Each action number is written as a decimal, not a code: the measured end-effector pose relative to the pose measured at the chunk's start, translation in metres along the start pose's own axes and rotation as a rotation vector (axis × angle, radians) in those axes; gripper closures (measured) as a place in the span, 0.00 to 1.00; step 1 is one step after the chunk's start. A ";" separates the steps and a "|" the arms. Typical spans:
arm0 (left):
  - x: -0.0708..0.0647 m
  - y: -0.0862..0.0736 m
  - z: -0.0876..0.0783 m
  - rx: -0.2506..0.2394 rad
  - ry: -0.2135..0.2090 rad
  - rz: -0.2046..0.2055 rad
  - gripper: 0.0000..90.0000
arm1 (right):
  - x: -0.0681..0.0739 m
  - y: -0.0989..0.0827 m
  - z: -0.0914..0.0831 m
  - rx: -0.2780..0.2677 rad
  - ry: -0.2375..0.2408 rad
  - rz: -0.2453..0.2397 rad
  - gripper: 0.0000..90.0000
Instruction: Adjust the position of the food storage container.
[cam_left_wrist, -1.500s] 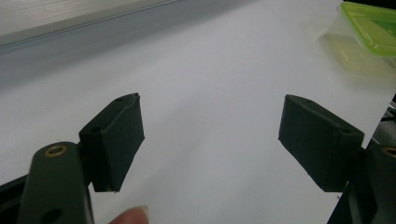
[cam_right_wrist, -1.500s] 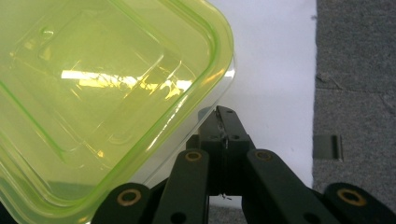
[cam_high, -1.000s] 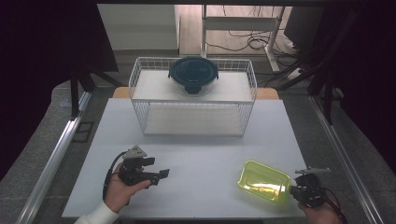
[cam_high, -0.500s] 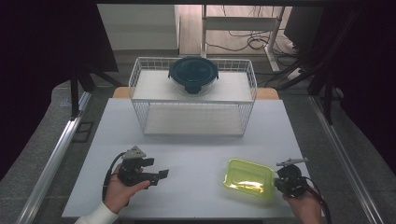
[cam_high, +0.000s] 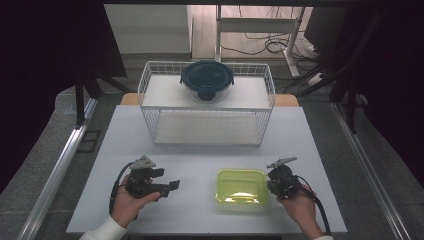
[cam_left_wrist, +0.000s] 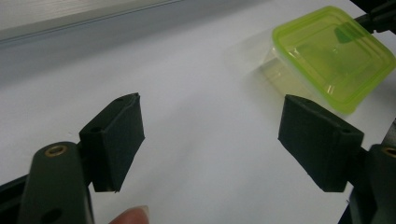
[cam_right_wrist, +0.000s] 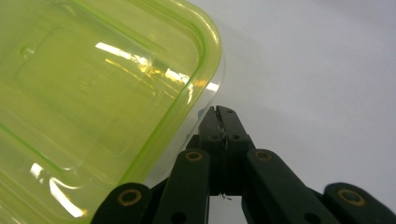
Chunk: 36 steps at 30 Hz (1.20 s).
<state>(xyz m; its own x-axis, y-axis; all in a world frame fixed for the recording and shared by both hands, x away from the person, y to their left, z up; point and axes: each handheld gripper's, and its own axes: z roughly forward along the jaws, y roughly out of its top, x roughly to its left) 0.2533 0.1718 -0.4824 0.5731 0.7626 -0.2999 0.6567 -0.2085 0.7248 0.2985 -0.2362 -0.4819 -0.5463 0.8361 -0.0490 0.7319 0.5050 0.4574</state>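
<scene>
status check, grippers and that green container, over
Left gripper open, jaws wide, nothing between them. Right gripper shut, jaws pressed against the green container edge, not around it. Container flat on white table, lid on. Wire basket far back.

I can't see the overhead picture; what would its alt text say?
A person's two hands hold black grippers over a white table: the right gripper sits against a yellow-green container, and the left gripper is open. Behind them, a white wire basket carries a round dark-lidded bowl.
</scene>
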 end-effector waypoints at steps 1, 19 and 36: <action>0.000 0.000 0.000 0.000 0.000 -0.001 0.24 | 0.002 0.004 0.002 0.000 0.004 -0.007 0.99; 0.004 -0.001 0.001 0.008 0.023 -0.011 0.24 | 0.032 0.044 0.024 -0.020 0.053 -0.118 0.99; 0.004 0.009 0.002 -0.018 0.052 -0.029 0.24 | -0.005 0.008 -0.012 -0.163 0.099 -0.005 0.99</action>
<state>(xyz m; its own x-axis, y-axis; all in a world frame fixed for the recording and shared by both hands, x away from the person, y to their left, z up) 0.2624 0.1720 -0.4787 0.5275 0.7990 -0.2886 0.6633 -0.1752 0.7276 0.3023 -0.2388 -0.4673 -0.5932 0.8045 0.0318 0.6578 0.4615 0.5953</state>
